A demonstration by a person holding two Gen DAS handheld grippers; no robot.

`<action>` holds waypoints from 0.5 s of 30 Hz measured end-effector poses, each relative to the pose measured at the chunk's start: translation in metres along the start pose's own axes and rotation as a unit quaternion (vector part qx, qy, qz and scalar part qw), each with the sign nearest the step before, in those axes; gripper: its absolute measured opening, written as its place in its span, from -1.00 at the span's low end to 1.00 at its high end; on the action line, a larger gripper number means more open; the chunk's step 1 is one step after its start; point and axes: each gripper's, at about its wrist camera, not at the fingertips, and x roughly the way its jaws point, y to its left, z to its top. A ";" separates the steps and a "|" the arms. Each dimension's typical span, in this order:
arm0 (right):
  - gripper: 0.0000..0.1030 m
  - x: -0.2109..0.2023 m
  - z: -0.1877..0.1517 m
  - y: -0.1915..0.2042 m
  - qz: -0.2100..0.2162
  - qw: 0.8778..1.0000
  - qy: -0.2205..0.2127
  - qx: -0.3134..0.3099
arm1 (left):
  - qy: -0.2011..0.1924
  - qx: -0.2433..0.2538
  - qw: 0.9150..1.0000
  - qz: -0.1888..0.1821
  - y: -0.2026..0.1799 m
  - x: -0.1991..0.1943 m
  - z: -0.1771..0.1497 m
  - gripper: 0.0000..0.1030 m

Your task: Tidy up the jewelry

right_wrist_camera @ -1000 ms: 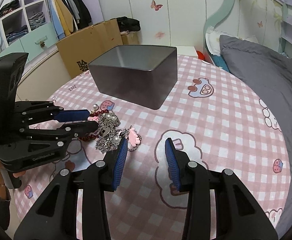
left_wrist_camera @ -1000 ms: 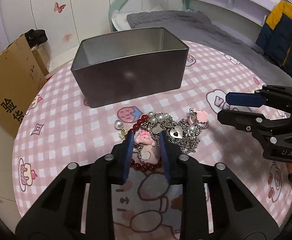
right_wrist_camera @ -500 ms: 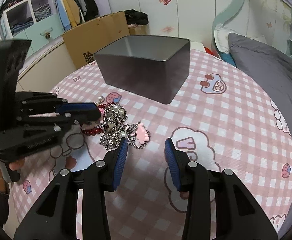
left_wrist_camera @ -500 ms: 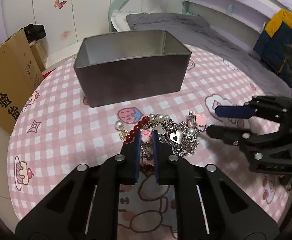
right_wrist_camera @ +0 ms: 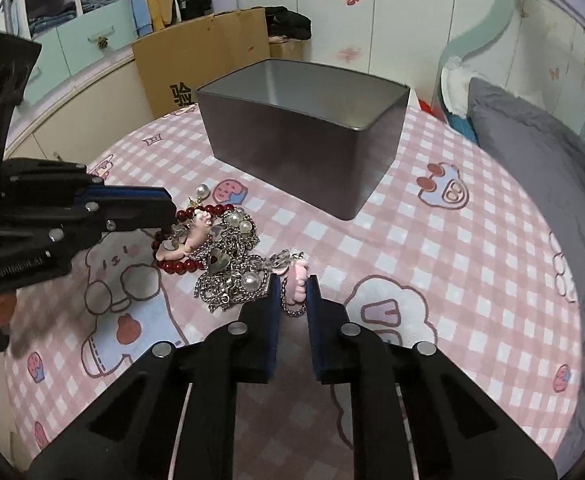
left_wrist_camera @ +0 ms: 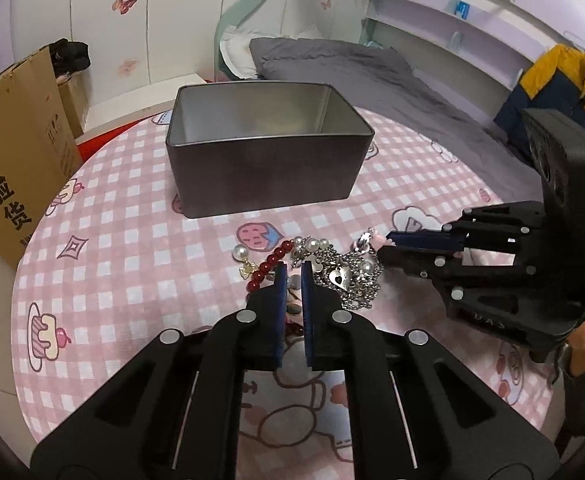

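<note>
Left gripper (left_wrist_camera: 293, 276) nearly closed, jaws just drawn in, clamped on a small pink figure charm (right_wrist_camera: 196, 236) at the left end of the jewelry heap; from its own camera the charm is mostly hidden between the blue pads, only small metal discs showing in the gap. Right gripper (right_wrist_camera: 294, 292) jaws have just closed too, pinching a pink charm (right_wrist_camera: 296, 286) on a thin chain at the heap's right end. Both grippers tilt down toward the tabletop and meet the heap from opposite ends. The heap (left_wrist_camera: 332, 276) is a tangle: dark red bead bracelet (left_wrist_camera: 270, 266), silver chains (right_wrist_camera: 228, 284) with a heart pendant (left_wrist_camera: 338, 277), several pearls (left_wrist_camera: 239, 252). Its long axis runs left to right across both views, roughly parallel to the tin's near wall, from the red beads to the pink chain charm. It lies on the pink checked tablecloth (left_wrist_camera: 112, 280) with cartoon prints, just in front of the open grey metal tin (left_wrist_camera: 268, 172), apart from it. Inside of the tin looks bare as far as seen. Beyond the table: a cardboard box (left_wrist_camera: 12, 160), a bed with grey bedding (left_wrist_camera: 332, 64).
</note>
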 end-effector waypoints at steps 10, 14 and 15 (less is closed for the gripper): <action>-0.91 -0.037 0.013 -0.003 0.003 0.999 -0.044 0.013 | -0.002 -0.005 1.000 -0.012 0.001 -0.009 0.002 -0.85; -0.91 -0.036 0.012 0.001 0.006 0.999 -0.043 0.013 | 0.020 -0.005 1.000 -0.009 0.001 0.003 -0.002 -0.84; -0.91 -0.035 0.011 0.001 0.008 0.999 -0.042 0.013 | 0.025 -0.002 1.000 -0.004 -0.001 0.006 -0.002 -0.84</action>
